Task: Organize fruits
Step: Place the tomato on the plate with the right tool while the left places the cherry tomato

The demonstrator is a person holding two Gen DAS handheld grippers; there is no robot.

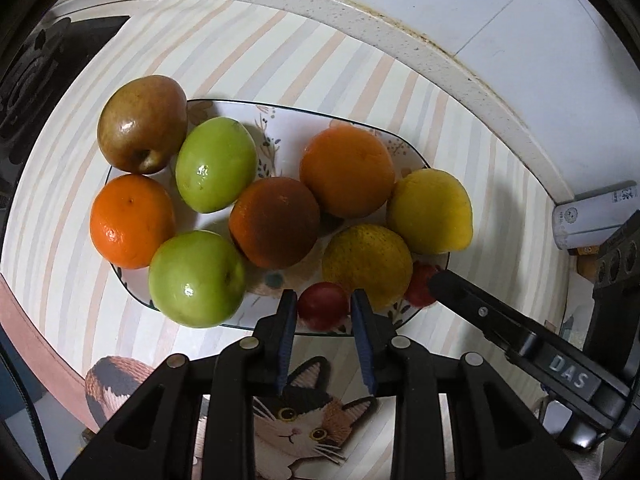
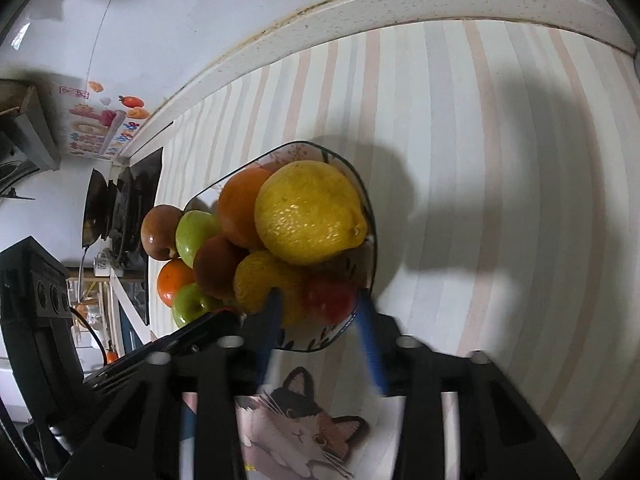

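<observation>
Tools [image 1: 324,304] [image 2: 318,304] flank two red fruits [image 1: 323,309], plate [image 1: 288,114] holding ten.

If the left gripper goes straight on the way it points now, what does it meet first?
Most likely the small red fruit at the near edge of the plate: it sits right between the open fingers of the left gripper. Behind it lies the speckled yellow-green citrus. Depth is hard to judge here.

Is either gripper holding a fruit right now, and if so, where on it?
Neither. The left gripper and right gripper are both open, each straddling a small red fruit on the plate without clamping it.
</observation>
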